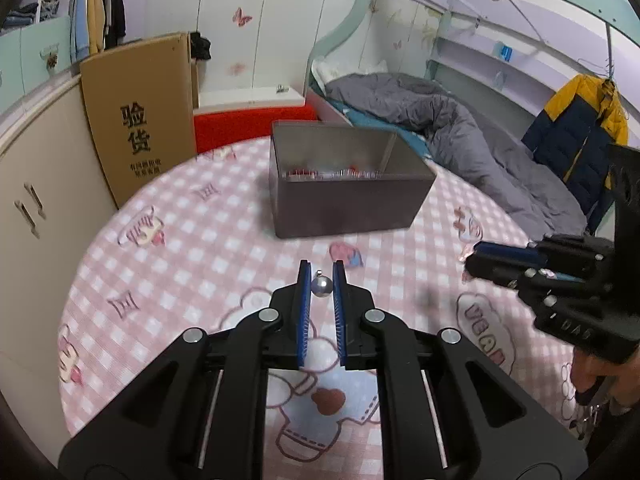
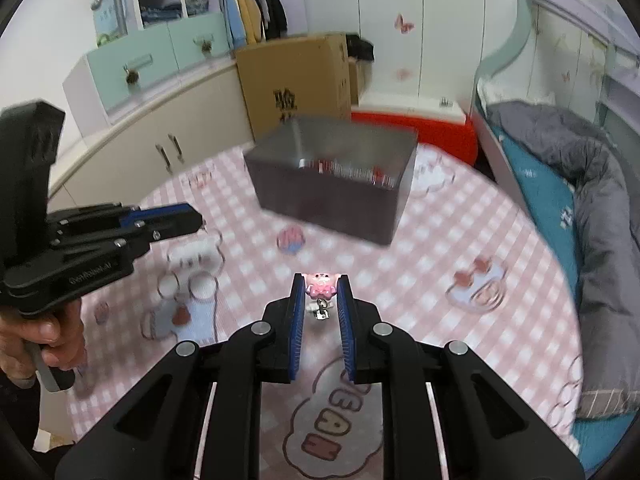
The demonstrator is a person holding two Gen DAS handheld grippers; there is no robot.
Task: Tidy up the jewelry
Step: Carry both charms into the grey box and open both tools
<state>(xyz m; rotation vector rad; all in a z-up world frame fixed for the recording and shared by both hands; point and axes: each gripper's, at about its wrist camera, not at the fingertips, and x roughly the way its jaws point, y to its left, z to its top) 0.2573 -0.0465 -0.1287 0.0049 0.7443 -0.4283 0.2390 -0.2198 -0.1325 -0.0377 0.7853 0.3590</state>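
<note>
My left gripper (image 1: 322,276) is shut on a round silver bead pendant (image 1: 321,286) with a small loop on top, held above the table. My right gripper (image 2: 320,284) is shut on a pink bow charm (image 2: 319,284) with a small metal clasp hanging below it. A dark grey open box (image 1: 344,204) stands ahead on the table, with red and silver jewelry inside; it also shows in the right wrist view (image 2: 332,196). The right gripper shows at the right of the left wrist view (image 1: 476,258), and the left gripper at the left of the right wrist view (image 2: 196,216).
The round table has a pink checked cloth (image 1: 192,264) with cartoon prints. A cardboard box (image 1: 140,112) leans at the back left beside beige cabinets (image 2: 160,148). A bed with a grey quilt (image 1: 460,132) lies to the right.
</note>
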